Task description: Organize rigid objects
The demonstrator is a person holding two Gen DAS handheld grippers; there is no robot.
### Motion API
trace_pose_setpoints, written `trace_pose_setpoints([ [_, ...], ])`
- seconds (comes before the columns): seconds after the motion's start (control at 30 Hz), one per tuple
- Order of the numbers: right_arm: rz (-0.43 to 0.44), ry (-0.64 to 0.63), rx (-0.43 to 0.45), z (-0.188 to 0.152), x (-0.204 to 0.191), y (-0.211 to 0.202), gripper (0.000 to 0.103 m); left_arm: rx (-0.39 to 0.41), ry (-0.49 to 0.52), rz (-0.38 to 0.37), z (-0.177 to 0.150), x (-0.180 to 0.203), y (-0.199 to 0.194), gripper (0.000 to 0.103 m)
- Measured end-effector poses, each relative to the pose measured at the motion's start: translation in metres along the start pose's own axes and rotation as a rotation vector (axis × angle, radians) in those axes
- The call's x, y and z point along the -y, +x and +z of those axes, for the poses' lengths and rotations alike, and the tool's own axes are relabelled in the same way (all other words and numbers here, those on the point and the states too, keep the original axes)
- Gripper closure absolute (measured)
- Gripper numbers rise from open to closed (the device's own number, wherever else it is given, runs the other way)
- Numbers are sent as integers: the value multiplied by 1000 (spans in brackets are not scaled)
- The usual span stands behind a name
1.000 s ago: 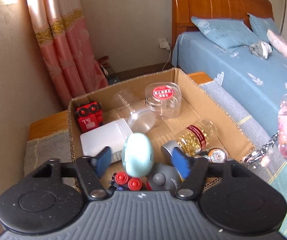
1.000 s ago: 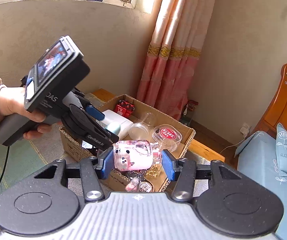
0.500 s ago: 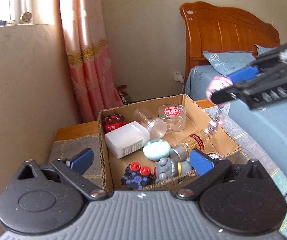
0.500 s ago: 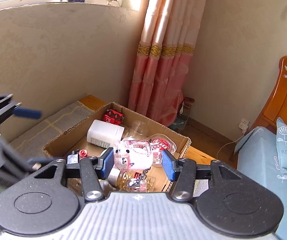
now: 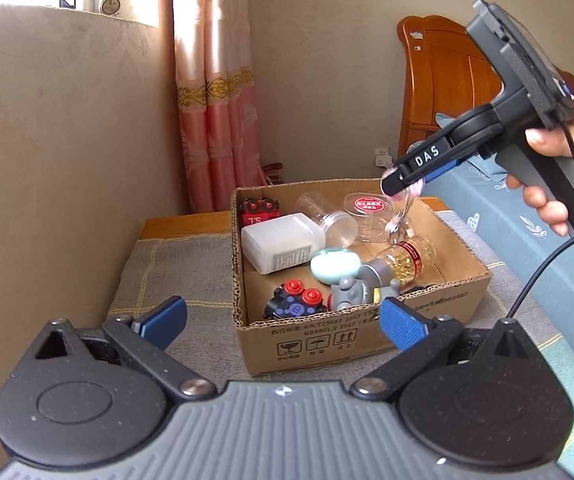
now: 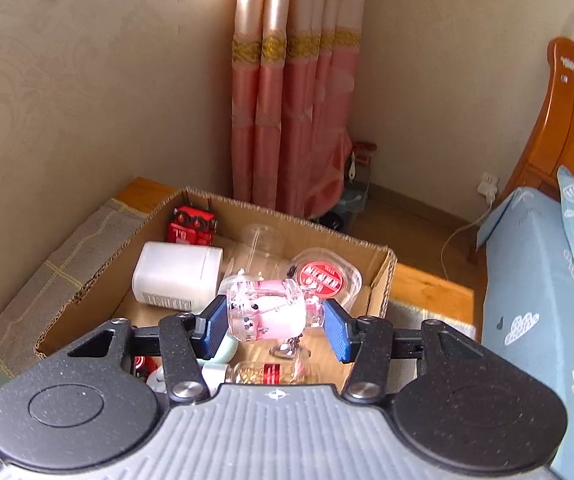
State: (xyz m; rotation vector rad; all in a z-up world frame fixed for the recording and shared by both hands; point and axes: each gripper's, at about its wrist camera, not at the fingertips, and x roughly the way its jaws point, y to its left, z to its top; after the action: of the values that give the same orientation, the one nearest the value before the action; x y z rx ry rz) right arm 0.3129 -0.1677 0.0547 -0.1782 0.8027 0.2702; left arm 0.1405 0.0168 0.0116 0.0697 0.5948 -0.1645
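An open cardboard box [image 5: 367, 344] stands on a grey checked mat. In it lie a red toy car [image 5: 261, 212], a white bottle [image 5: 283, 242], a clear cup [image 5: 327, 220], a red-lidded clear tub [image 5: 369, 206], a mint egg-shaped case [image 5: 335, 266], a bottle of golden capsules [image 5: 403, 256] and small toys. My left gripper [image 5: 283, 322] is wide open and empty, short of the box's near wall. My right gripper [image 6: 273, 322] hovers over the box [image 6: 287, 220]. Its jaws are opening, with the pink clear toy [image 6: 267, 312] still between the pads and its chain dangling.
A bed with a blue sheet [image 5: 527, 232] and a wooden headboard [image 5: 447, 80] runs along the right. A beige wall [image 5: 67, 160] closes the left side. Pink curtains [image 5: 215, 120] hang behind the box. A person's hand [image 5: 559, 184] holds the right gripper's handle.
My left gripper opened, left the mint case in the box and drew back from it. My right gripper carried the pink toy from beside the box to above its middle.
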Motion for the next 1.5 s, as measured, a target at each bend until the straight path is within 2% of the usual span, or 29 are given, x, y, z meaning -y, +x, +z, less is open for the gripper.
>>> trace_pose_setpoints([
  [0.03,-2,-6,-2,-2,-2,-1,36,3,-1,1,0,-1,0,1],
  [0.07,-8,-8,0,-3,-4,-3,23,5,-2,5,1,-1,-1,1],
  [0.13,-26,-2,20,-6,-7,-12,7,10,-1,14,1,-2,-1,1],
  [0.17,-28,1,28,-7,-8,-17,5,12,-1,19,2,-2,-2,1],
  [0.3,-80,29,23,-13,-14,-41,2,9,-6,42,5,-2,-2,1],
  [0.43,-159,81,22,-38,-22,-69,0,-16,-26,79,11,-1,-4,1],
  [0.6,-199,120,32,-81,-43,-92,0,-39,-23,111,19,8,-10,1],
  [0.77,-214,200,40,-105,-51,-106,0,-67,-7,116,21,18,-16,1],
  [1.07,-203,264,41,-112,-48,-109,0,-113,-19,123,20,21,-19,1],
  [1.5,-208,267,52,-112,-49,-113,0,-111,-30,137,23,20,-25,1],
])
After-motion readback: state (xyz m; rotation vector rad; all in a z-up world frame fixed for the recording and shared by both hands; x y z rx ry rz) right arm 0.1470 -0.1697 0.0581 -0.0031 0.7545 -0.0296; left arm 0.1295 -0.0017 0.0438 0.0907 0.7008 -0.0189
